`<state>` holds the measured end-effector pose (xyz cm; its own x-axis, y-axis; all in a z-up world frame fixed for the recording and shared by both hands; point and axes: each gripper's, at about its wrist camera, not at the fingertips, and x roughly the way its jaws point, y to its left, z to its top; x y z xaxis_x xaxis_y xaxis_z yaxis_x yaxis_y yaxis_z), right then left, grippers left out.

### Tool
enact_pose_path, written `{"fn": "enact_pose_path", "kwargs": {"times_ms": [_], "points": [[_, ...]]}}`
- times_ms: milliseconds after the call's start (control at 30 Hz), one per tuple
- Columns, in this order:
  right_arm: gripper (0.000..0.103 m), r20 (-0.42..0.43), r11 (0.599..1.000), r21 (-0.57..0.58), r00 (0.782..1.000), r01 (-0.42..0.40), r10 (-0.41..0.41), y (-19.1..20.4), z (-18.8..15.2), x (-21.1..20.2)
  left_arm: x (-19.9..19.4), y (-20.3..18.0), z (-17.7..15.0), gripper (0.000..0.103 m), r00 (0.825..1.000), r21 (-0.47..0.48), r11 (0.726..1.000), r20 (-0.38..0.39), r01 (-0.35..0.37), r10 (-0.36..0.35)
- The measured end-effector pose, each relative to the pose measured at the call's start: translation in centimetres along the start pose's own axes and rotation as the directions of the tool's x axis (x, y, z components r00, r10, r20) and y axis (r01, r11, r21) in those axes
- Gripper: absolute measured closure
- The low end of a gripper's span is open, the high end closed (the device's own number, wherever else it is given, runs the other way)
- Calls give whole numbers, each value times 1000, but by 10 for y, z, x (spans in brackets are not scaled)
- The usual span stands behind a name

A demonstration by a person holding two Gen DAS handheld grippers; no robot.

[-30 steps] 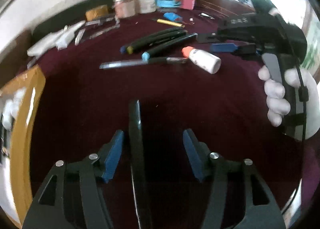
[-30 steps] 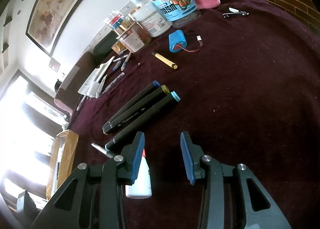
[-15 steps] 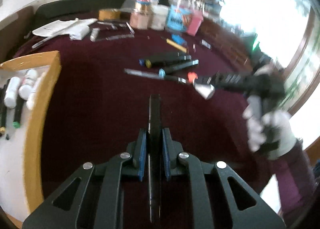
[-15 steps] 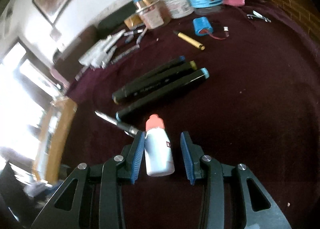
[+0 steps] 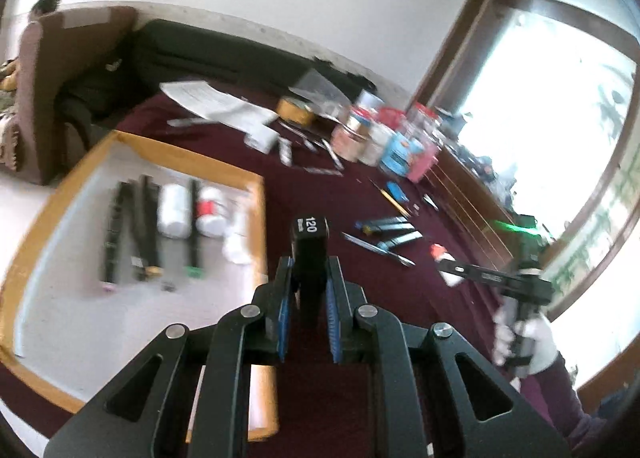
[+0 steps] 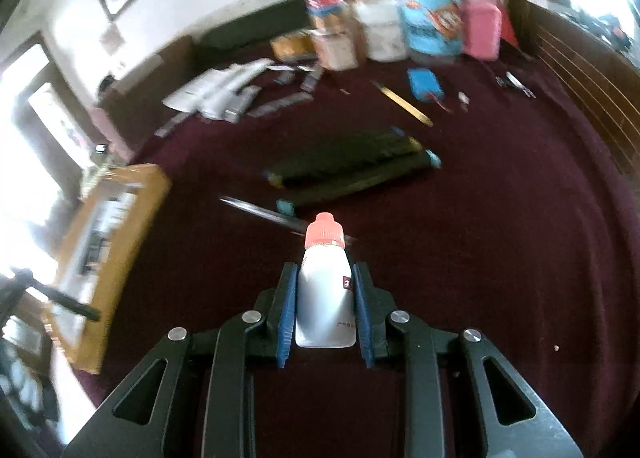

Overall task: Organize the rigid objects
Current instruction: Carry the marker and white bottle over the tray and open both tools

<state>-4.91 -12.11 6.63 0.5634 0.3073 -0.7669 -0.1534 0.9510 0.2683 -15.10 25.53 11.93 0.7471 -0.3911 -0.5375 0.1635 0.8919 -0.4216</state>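
Left wrist view: the left gripper (image 5: 309, 290) is clamped on one black marker (image 5: 310, 254), both blue pads pressing its barrel, above the maroon tablecloth (image 5: 328, 194) beside the tray's rim. The marker's end cap reads "120"; the smaller print beneath is illegible. The wooden-rimmed tray (image 5: 256, 226) at left holds about four dark markers and two white bottles, blurred. On the cloth, three markers (image 5: 390, 230) lie together near one slim pen (image 5: 378, 249). The right gripper (image 5: 460, 270), held in a white-gloved hand (image 5: 528, 342), carries a bottle.

Right wrist view: the right gripper's jaws have just been closing and now clamp one white bottle (image 6: 326, 298) with a red cap; its label bears a small red mark and unreadable print. Three markers, one yellow pencil (image 6: 404, 104) and one blue battery pack (image 6: 424, 84) lie beyond.
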Motion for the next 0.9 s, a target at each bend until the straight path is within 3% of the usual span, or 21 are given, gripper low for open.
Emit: {"fn": "enact_pose_path", "kwargs": {"times_ms": [133,233,467,667,900], "points": [[79,0,994,-62,996,-91,91,48,6,-11,-19,25,5,91,999,-20,1000,24,-22,22],[79,-38,977,-95,981,-193,190,90,10,-5,-30,38,7,91,1000,-17,1000,17,-23,24],[79,-194,899,-115,897,-423,398,197,6,36,-32,59,8,91,997,37,999,-74,-32,34],[79,-303,888,-141,873,-437,381,268,-11,92,9,71,7,90,975,82,995,-206,-62,78],[79,-323,922,-138,896,-363,304,279,-21,130,57,78,20,91,969,62,997,-239,-44,57]]}}
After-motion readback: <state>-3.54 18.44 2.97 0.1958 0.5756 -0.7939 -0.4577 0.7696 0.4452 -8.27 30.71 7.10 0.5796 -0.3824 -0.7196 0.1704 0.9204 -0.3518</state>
